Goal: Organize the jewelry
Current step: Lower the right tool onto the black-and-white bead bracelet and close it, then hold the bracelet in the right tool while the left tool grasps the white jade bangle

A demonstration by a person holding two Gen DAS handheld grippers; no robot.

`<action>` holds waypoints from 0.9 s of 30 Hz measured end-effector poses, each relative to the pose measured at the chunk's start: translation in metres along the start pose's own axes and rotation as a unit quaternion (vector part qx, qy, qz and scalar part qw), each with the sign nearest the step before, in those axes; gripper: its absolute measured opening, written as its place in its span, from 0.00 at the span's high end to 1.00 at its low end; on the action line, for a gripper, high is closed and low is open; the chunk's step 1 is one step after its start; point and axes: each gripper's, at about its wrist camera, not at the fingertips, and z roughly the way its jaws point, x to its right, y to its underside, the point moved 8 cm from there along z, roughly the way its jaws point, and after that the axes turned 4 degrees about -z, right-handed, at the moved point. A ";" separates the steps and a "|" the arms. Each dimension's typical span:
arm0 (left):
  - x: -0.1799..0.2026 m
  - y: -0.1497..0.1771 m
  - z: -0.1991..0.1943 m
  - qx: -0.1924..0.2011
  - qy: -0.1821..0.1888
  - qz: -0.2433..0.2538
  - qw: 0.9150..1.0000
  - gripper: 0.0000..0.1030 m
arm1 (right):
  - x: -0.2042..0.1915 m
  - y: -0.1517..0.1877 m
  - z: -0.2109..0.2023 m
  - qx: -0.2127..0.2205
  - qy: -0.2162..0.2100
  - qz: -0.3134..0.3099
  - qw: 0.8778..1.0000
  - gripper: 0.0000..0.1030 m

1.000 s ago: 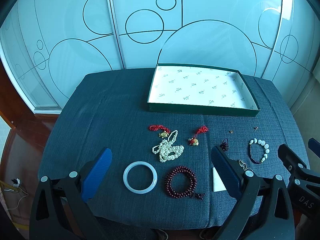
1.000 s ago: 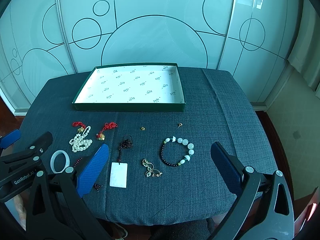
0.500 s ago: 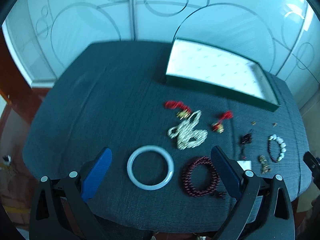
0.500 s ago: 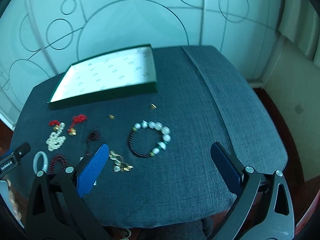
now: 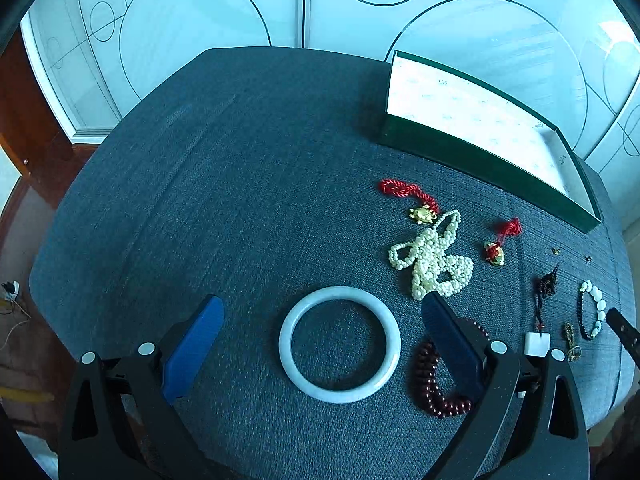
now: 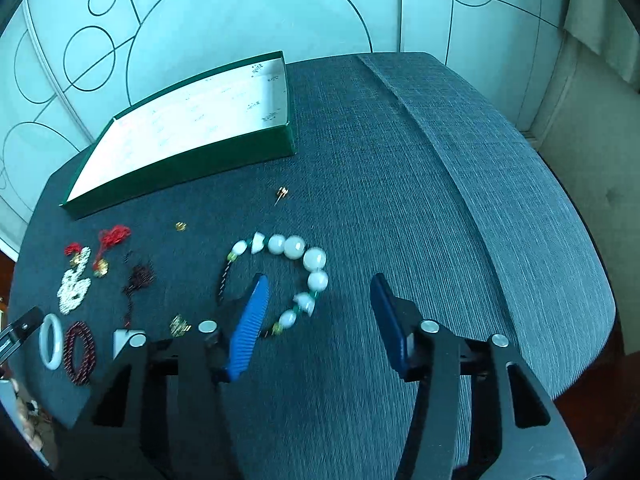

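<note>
My left gripper [image 5: 320, 308] is open, its blue fingers either side of a pale jade bangle [image 5: 339, 344] lying flat on the dark cloth. A dark red bead bracelet [image 5: 434, 384] lies partly under the right finger. My right gripper [image 6: 320, 288] is open over a bracelet of white and dark beads [image 6: 288, 276], the left finger [image 6: 248, 328] lying across its middle. The green box with a white lining [image 5: 480, 120] stands empty at the back; it also shows in the right wrist view [image 6: 188, 128].
A white pearl necklace [image 5: 432, 258], two red-cord gold charms [image 5: 416, 200] [image 5: 500, 240], a dark tassel with a white pendant [image 5: 538, 342], a gold chain [image 5: 572, 340] and two small gold studs [image 6: 282, 192] [image 6: 181, 226] lie on the cloth-covered table [image 6: 440, 160].
Both grippers have moved down and forward toward the table. The left now frames the bangle; the right has narrowed its opening and reached the white-and-dark bead bracelet.
</note>
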 end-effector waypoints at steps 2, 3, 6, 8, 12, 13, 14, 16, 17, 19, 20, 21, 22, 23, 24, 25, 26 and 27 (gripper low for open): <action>0.001 0.000 0.002 0.000 -0.003 0.003 1.000 0.05 | 0.001 -0.003 0.009 0.001 0.000 0.001 1.000 0.53; 0.001 0.000 0.003 -0.001 -0.003 0.004 1.000 0.05 | 0.001 -0.004 0.011 0.000 -0.002 0.001 1.000 0.57; 0.003 0.001 0.006 -0.004 -0.003 0.004 1.000 0.05 | 0.001 -0.006 0.021 0.002 -0.003 0.000 1.000 0.61; 0.005 0.001 0.008 -0.006 -0.003 0.005 1.000 0.05 | 0.002 -0.007 0.025 0.007 0.001 -0.004 1.000 0.66; 0.008 0.002 0.011 -0.010 0.001 0.007 1.000 0.05 | 0.004 -0.007 0.026 0.019 0.020 -0.020 0.999 0.87; 0.010 0.002 0.013 -0.011 0.002 0.008 1.000 0.05 | 0.005 -0.007 0.026 0.021 0.020 -0.019 0.999 0.87; 0.010 0.003 0.013 -0.011 0.002 0.008 1.000 0.05 | 0.006 -0.007 0.025 0.024 0.013 -0.014 1.000 0.87; 0.011 0.004 0.014 -0.012 0.004 0.008 1.000 0.05 | 0.010 -0.007 0.023 0.025 0.011 -0.007 1.000 0.87; 0.012 0.005 0.014 -0.013 0.007 0.008 1.000 0.05 | 0.011 -0.007 0.023 0.025 0.011 -0.005 1.000 0.87; 0.013 0.006 0.015 -0.017 0.013 0.007 1.000 0.05 | 0.014 -0.006 0.021 0.027 0.009 0.002 1.000 0.87; 0.014 0.007 0.014 -0.018 0.016 0.007 1.000 0.05 | 0.015 -0.006 0.020 0.027 0.009 0.004 1.000 0.87; 0.014 0.007 0.014 -0.018 0.019 0.008 1.000 0.05 | 0.016 -0.006 0.020 0.027 0.006 0.006 1.000 0.87; 0.015 0.009 0.013 -0.018 0.020 0.009 1.000 0.05 | 0.016 -0.006 0.019 0.027 0.004 0.007 1.000 0.87; 0.016 0.009 0.013 -0.018 0.022 0.012 1.000 0.05 | 0.016 -0.005 0.019 0.027 0.003 0.008 1.000 0.87; 0.017 0.010 0.013 -0.018 0.023 0.015 0.999 0.05 | 0.016 -0.005 0.019 0.026 0.001 0.008 1.000 0.87; 0.017 0.012 0.012 -0.019 0.021 0.018 0.999 0.05 | 0.015 -0.004 0.019 0.026 -0.001 0.008 1.000 0.87; 0.016 0.013 0.013 -0.020 0.018 0.020 0.999 0.05 | 0.015 -0.004 0.019 0.026 -0.003 0.007 1.000 0.87; 0.015 0.013 0.014 -0.021 0.016 0.020 0.999 0.05 | 0.014 -0.004 0.019 0.025 -0.007 0.007 1.000 0.87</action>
